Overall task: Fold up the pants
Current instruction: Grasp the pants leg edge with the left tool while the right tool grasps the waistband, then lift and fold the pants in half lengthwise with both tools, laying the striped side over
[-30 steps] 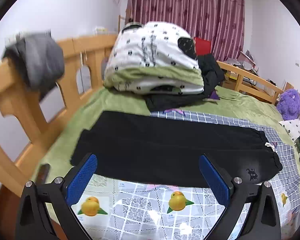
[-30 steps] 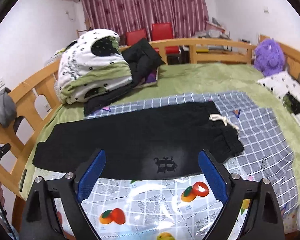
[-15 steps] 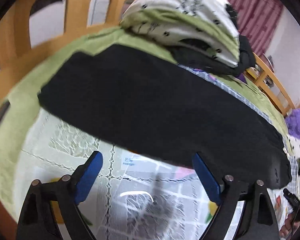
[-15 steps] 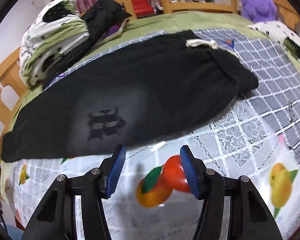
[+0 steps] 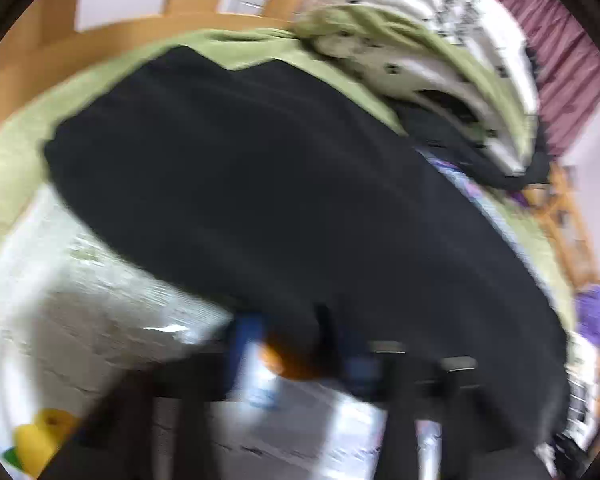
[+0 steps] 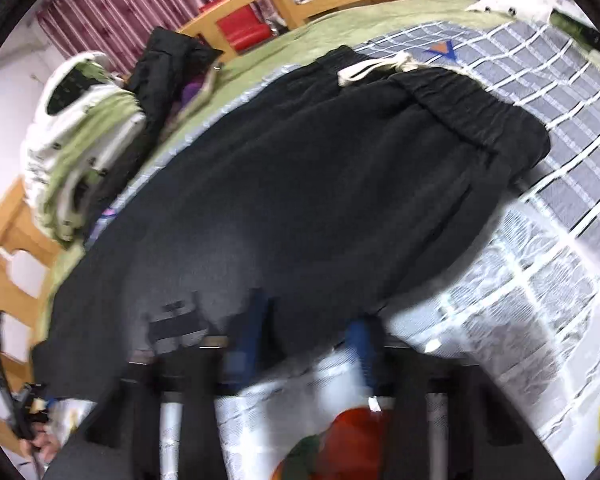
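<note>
Black pants [image 5: 284,200] lie flat across the bed, leg ends at the left, waistband [image 6: 472,108] with a white drawstring [image 6: 372,70] at the right. My left gripper [image 5: 300,352] is low at the pants' near edge, its blue fingers [image 5: 244,344] partly closed around the hem; the view is blurred. My right gripper [image 6: 304,336] is at the near edge by the waist half, its blue fingers [image 6: 248,332] narrowed around the cloth edge [image 6: 300,320]. Whether either one pinches the cloth cannot be told.
A fruit-print lace cloth [image 6: 520,300] covers the near bed. A folded spotted duvet [image 5: 432,52] and dark clothes [image 6: 164,64] are piled at the back. A wooden bed rail [image 5: 100,40] runs behind. A purple plush toy [image 5: 598,312] sits at the right.
Both grippers have dropped down and forward to the pants' near edge, and their fingers have narrowed from wide open.
</note>
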Tool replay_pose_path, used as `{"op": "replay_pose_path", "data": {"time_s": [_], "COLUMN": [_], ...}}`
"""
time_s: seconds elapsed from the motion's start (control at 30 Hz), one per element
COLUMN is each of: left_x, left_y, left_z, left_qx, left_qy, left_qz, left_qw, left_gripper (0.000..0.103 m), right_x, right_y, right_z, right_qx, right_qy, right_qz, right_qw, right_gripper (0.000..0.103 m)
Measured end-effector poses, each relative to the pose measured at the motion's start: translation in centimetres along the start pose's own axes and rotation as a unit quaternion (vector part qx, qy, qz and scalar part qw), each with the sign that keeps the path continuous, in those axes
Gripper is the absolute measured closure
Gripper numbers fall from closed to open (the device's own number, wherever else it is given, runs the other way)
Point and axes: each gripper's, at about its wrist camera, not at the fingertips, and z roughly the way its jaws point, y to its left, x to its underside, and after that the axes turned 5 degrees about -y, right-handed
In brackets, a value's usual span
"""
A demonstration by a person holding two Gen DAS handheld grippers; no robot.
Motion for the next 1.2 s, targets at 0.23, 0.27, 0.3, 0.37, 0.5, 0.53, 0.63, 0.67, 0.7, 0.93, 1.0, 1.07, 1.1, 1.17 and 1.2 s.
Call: {"op": "replay_pose_path", "data": {"time_s": [0.23,0.27,0.3,0.37,0.5,0.53,0.63,0.67,0.7,0.93,1.0,1.07,1.1,1.17,1.2], "left_x": [-2.9,-4.0,-5.2,-7.4,-11.5,-12.2,-14.4,-15.1,-15.4,-15.1,-14.5,-13.7,-13.1,-12.2,-11.4], "left_y": [-2.5,-3.5,-4.4,-6.0,-10.2,-11.0,-13.7,-14.5,-15.5,-18.1,-17.7,-17.1,-16.7,-15.7,-15.0], "left_z": [-3.7,-4.1,-4.4,-4.5,-3.1,-2.4,0.6,2.1,3.3,9.9,9.1,7.1,5.8,4.0,3.1], "left_qx": [0.016,0.019,0.023,0.030,0.020,0.018,0.008,0.006,0.001,-0.048,-0.040,-0.029,-0.026,-0.023,-0.026], "left_qy": [-0.055,-0.070,-0.080,-0.098,-0.131,-0.135,-0.135,-0.134,-0.134,-0.098,-0.105,-0.123,-0.129,-0.124,-0.113], "left_qz": [0.061,0.073,0.079,0.086,0.102,0.104,0.099,0.096,0.097,0.124,0.131,0.140,0.146,0.152,0.154], "left_qw": [0.9965,0.9947,0.9934,0.9910,0.9859,0.9852,0.9858,0.9862,0.9861,0.9862,0.9850,0.9820,0.9804,0.9803,0.9812], "left_gripper": [0.094,0.094,0.094,0.094,0.094,0.094,0.094,0.094,0.094,0.076,0.058,0.033,0.033,0.029,0.027], "right_x": [-3.8,-4.7,-5.8,-8.4,-13.2,-14.5,-18.1,-18.8,-19.5,-19.6,-18.9,-17.7,-16.8,-15.4,-14.6], "right_y": [3.5,4.0,4.7,6.3,9.4,10.1,11.4,11.4,11.5,10.7,10.6,10.5,10.3,9.9,9.6], "right_z": [-4.4,-4.6,-4.6,-4.2,-1.4,-0.2,3.7,5.0,6.4,14.6,13.4,10.9,9.2,7.1,6.2], "right_qx": [-0.030,-0.034,-0.040,-0.045,-0.041,-0.039,-0.030,-0.027,-0.023,0.041,0.038,0.023,0.020,0.018,0.016], "right_qy": [-0.049,-0.052,-0.058,-0.071,-0.086,-0.084,-0.078,-0.075,-0.072,-0.015,-0.021,-0.038,-0.043,-0.042,-0.038], "right_qz": [-0.067,-0.073,-0.080,-0.098,-0.126,-0.131,-0.125,-0.122,-0.118,-0.124,-0.131,-0.136,-0.140,-0.147,-0.150], "right_qw": [0.996,0.995,0.994,0.992,0.987,0.987,0.989,0.989,0.990,0.991,0.990,0.990,0.989,0.988,0.988], "right_gripper": [0.084,0.084,0.084,0.084,0.085,0.085,0.085,0.085,0.085,0.073,0.063,0.050,0.042,0.041,0.041]}}
